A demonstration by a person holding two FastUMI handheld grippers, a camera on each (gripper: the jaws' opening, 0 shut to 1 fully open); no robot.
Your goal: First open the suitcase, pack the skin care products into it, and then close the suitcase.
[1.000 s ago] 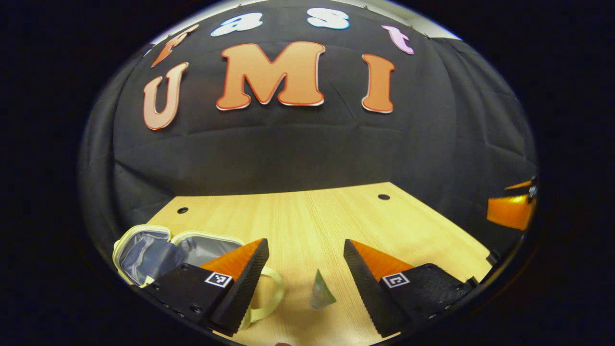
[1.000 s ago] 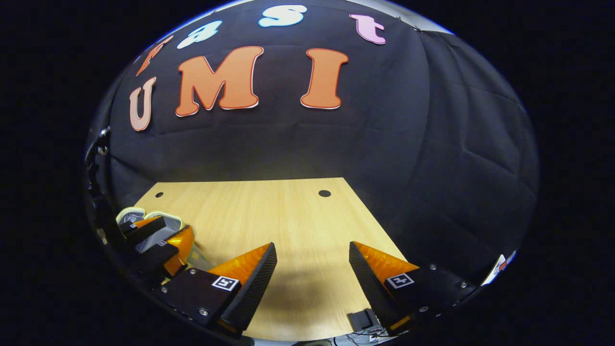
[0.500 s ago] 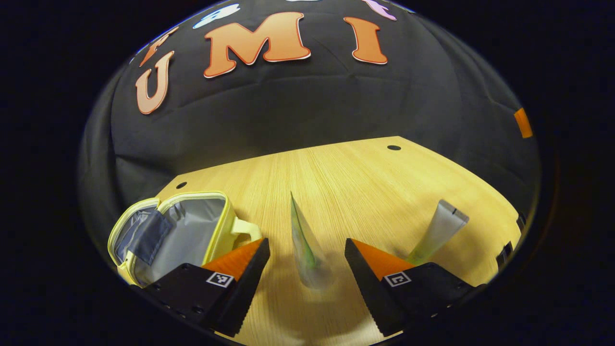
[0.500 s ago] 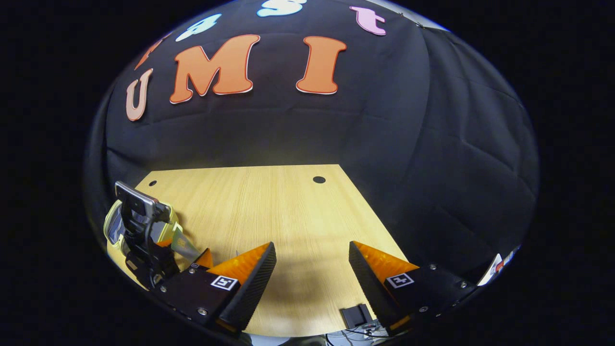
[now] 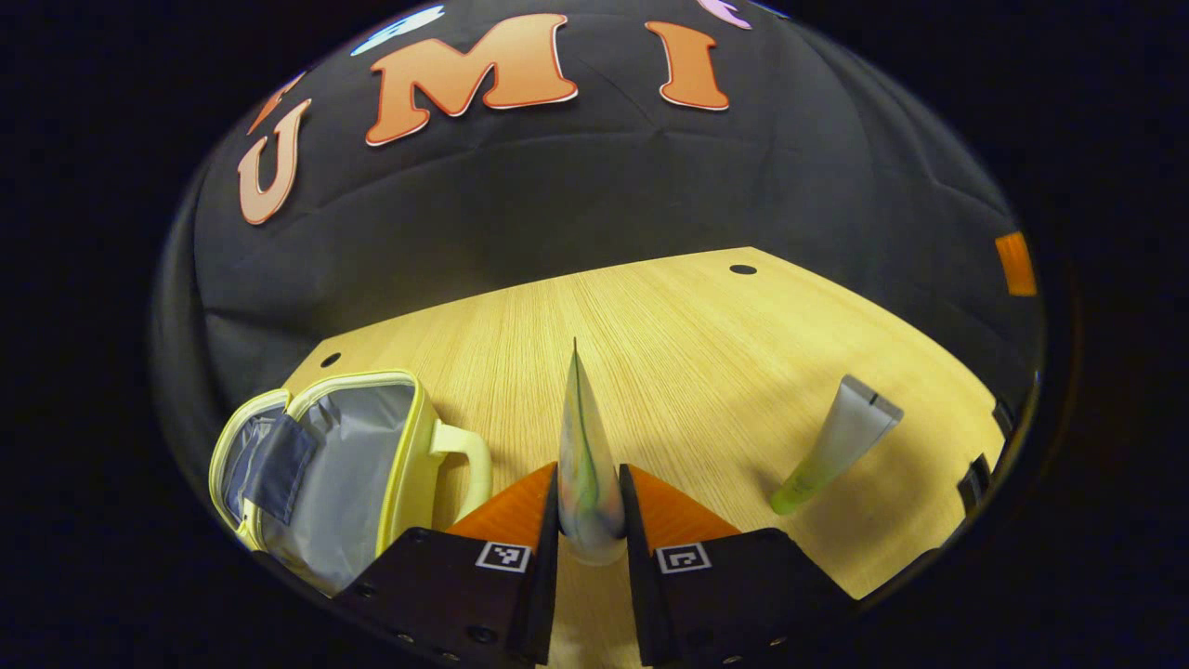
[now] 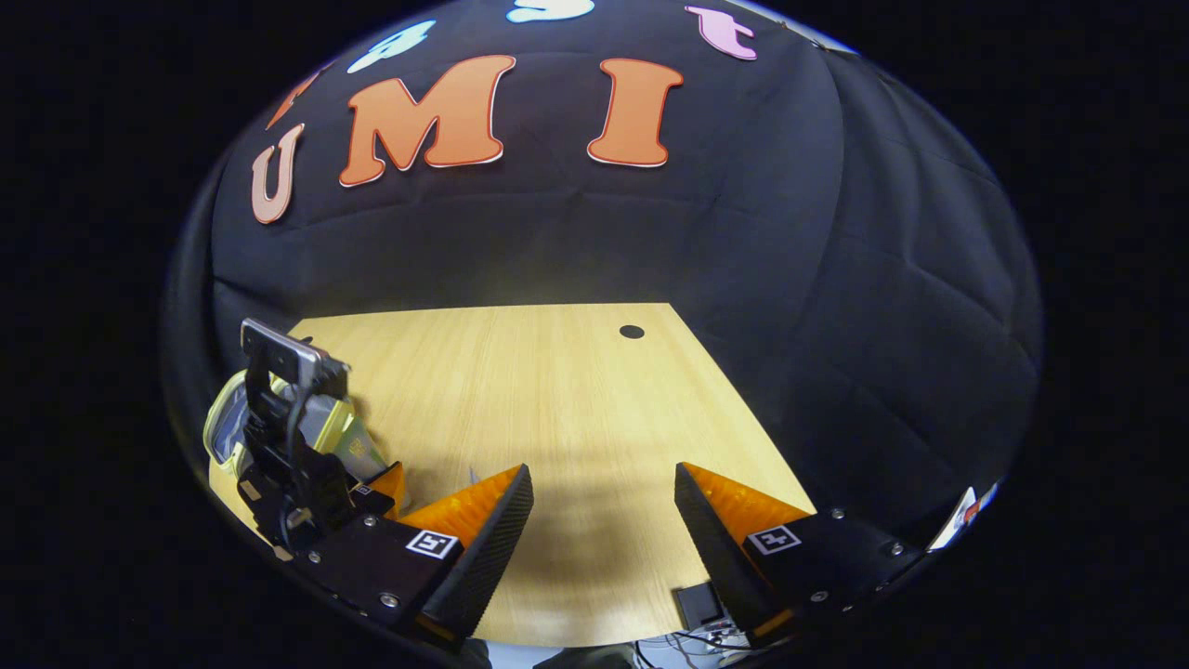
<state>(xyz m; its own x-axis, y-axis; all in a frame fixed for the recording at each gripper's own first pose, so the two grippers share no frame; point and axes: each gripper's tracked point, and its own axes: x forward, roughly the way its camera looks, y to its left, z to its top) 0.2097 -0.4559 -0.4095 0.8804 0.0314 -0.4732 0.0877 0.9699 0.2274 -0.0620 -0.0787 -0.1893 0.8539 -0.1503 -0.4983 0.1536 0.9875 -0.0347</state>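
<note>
Since 0.5 s ago the left gripper [image 5: 589,483] has closed: its jaws were wide apart w/ the tube standing between them, now both fingers [image 5: 543,520] press on the sides of the pale tube [image 5: 585,465], which points away from the camera, crimped end far, cap end near. Open suitcase [image 5: 344,465], pale yellow trim, grey lining, lies on the wooden table [image 5: 687,334] just left of that gripper, handle toward it. A 2nd tube [image 5: 836,444] lies on the table to the right, well apart from the held one. In the right gripper view, right gripper [image 6: 604,511] has jaws wide apart, nothing between them, over bare tabletop; the left gripper shows far left by the suitcase [image 6: 228,432].
</note>
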